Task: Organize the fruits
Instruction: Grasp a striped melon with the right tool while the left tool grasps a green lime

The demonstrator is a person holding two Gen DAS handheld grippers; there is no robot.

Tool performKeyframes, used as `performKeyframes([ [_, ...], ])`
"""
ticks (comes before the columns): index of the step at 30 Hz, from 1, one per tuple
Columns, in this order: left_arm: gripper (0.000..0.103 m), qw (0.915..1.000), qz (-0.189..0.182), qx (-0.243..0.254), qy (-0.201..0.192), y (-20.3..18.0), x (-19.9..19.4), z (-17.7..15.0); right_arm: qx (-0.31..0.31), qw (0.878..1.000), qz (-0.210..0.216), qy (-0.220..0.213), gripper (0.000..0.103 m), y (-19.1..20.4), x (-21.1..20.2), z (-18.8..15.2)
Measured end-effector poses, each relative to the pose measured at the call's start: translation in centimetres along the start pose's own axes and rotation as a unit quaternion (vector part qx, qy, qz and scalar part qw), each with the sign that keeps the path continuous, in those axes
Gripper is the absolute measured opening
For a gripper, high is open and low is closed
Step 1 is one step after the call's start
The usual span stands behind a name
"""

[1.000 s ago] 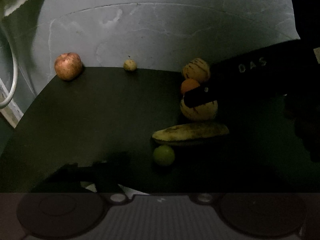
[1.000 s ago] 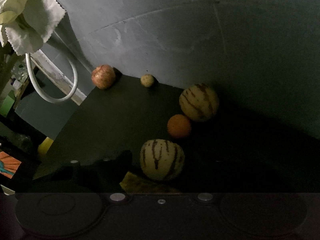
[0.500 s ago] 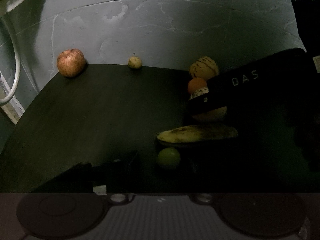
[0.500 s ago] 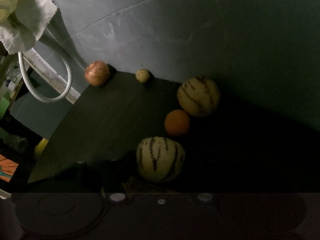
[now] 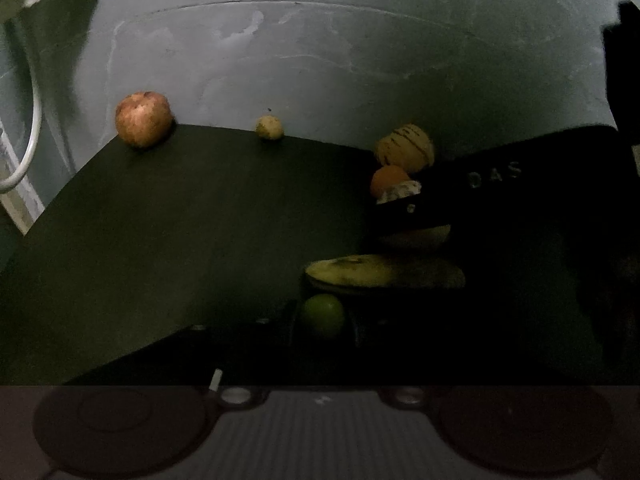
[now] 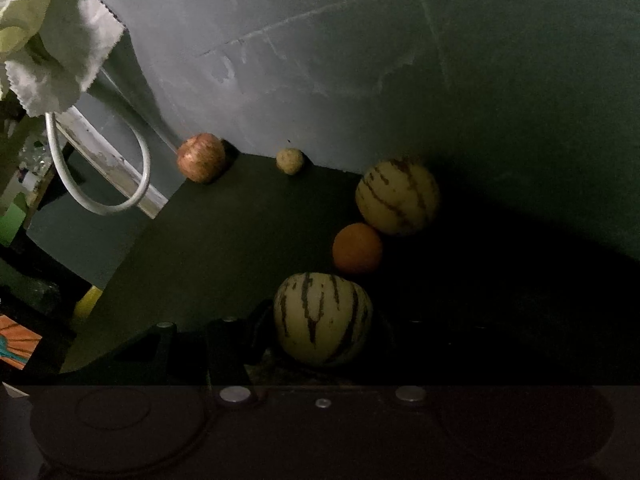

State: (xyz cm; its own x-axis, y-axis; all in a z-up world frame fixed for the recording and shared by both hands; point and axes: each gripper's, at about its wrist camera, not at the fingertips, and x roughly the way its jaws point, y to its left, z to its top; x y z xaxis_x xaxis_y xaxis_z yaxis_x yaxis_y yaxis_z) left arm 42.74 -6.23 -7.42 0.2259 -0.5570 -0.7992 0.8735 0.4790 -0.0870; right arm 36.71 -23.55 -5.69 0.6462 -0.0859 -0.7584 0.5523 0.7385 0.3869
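Observation:
On the dark table [image 5: 180, 216] lie a red apple [image 5: 143, 124], a small yellowish fruit [image 5: 269, 127], two striped melons, an orange [image 5: 388, 181], a banana [image 5: 372, 272] and a green lime [image 5: 323, 315]. My left gripper [image 5: 320, 328] is open, its dark fingers either side of the lime. My right gripper [image 6: 320, 332] is open around the near striped melon [image 6: 322, 317]; its black body [image 5: 500, 192] crosses that melon in the left wrist view. The far melon [image 6: 397, 197] and the orange [image 6: 357, 248] lie behind.
A grey wall [image 5: 320, 60] backs the table. A white cable loop [image 6: 120, 200] and a pale cloth [image 6: 60, 52] hang at the left past the table edge. The apple [image 6: 201, 157] and small fruit [image 6: 289, 161] sit at the far edge.
Both grippers have moved forward and lower. The lime now sits between my left fingers, and the near melon sits closer between my right fingers.

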Motion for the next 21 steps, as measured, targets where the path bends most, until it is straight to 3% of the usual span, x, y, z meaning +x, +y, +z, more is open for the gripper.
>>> performKeyframes([
  [21, 0.026, 0.9941, -0.003, -0.094, -0.054, 0.2, -7.1, -1.3, -0.002, 0.999, -0.002, -0.043, 0.054, 1.6, -6.8, -2.6],
])
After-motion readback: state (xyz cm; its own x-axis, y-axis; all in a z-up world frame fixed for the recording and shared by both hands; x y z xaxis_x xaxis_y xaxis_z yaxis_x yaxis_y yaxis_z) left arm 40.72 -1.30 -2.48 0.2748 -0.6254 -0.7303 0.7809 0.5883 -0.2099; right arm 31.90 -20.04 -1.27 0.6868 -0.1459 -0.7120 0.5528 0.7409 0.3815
